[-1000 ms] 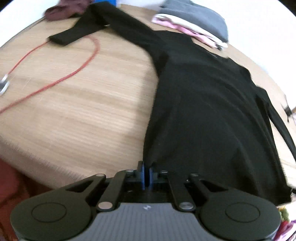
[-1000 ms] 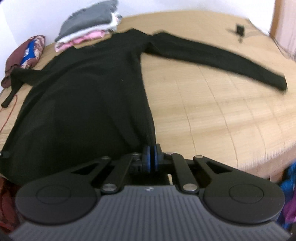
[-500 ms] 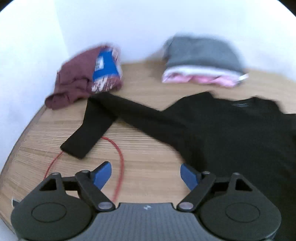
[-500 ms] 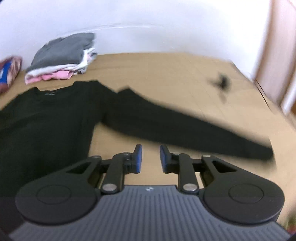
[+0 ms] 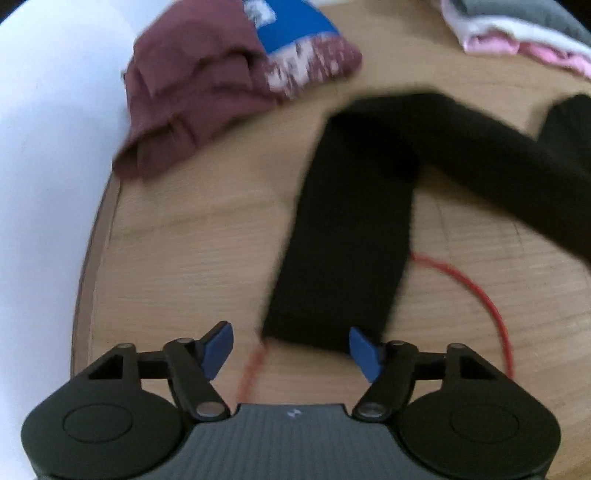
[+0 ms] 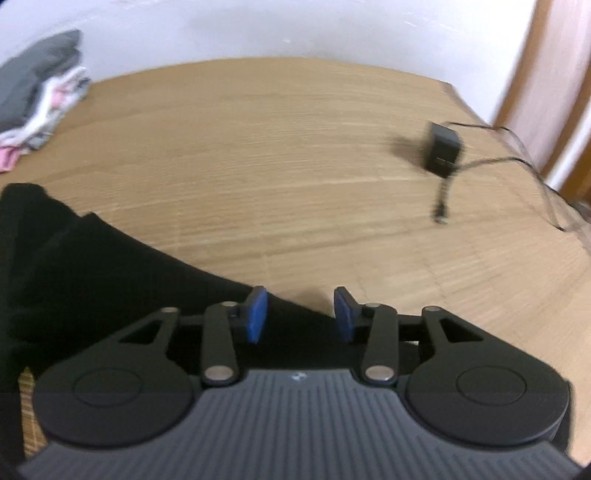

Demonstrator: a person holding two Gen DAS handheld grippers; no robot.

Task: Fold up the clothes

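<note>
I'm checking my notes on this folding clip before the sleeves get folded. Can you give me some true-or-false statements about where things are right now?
1. The left gripper is open, its jaws spread either side of the black sleeve's cuff. True.
2. The right gripper is shut on the black garment. False: it is open, over a sleeve.
3. A red cable runs under the sleeve. True.
4. The maroon garment lies on the cuff. False: it lies apart, beyond it.

A pale wooden worktop (image 6: 295, 166) with fine straight grain fills both views. A plain white wall (image 6: 277, 29) rises behind its far edge and along its left side. At the right stands a brown wooden door frame (image 6: 532, 74).
</note>
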